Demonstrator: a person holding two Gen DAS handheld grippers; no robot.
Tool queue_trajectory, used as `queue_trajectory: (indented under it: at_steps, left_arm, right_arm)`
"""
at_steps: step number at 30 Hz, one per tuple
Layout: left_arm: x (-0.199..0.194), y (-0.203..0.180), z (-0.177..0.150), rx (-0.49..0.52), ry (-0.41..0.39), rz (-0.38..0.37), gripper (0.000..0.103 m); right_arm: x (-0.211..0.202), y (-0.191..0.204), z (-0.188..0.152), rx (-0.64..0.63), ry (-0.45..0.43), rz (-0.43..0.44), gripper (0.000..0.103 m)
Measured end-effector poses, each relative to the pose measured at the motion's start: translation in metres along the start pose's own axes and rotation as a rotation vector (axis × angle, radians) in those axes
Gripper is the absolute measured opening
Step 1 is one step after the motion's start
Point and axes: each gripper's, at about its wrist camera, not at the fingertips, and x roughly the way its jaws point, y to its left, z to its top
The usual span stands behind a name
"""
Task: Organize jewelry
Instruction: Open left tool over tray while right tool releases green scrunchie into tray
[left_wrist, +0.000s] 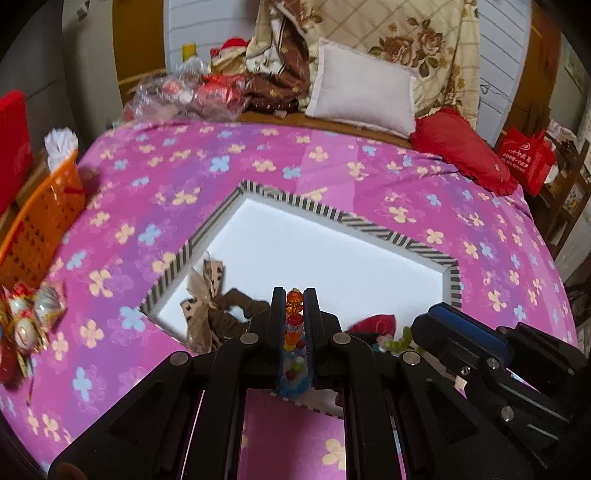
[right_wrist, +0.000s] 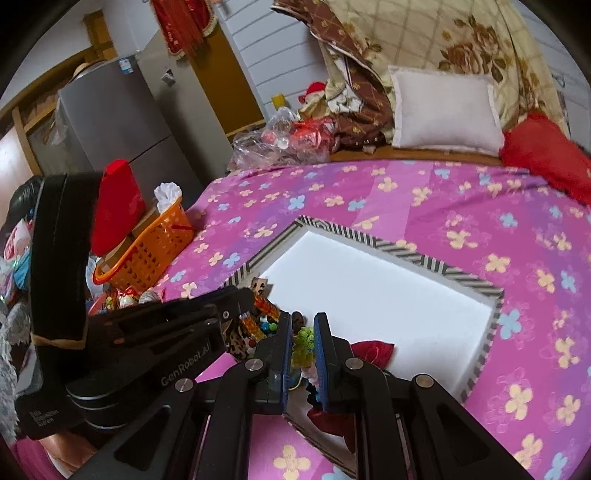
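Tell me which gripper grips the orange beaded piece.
The left gripper is shut on the orange bead strand; the right gripper instead clamps a green beaded piece.

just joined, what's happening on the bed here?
A person is sorting jewelry with two handheld grippers over a striped-edged white box on the floral bedspread. The left gripper is shut on an orange bead string; the right gripper is shut on a green beaded piece. More trinkets lie in the box's near corner.
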Motion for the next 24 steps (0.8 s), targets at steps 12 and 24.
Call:
queue_trajectory:
  at_steps: [12,24]
  left_arm:
    - [0.051,0.034,-0.030,-0.058,0.110,0.083,0.008]
    - [0.057,0.036,-0.039,-0.062,0.119,0.088,0.029]
  right_arm:
    - [0.037,-0.040,-0.041,0.040,0.115,-0.112,0.011]
    - [0.020,-0.050,-0.055,0.084,0.103,-0.139,0.048]
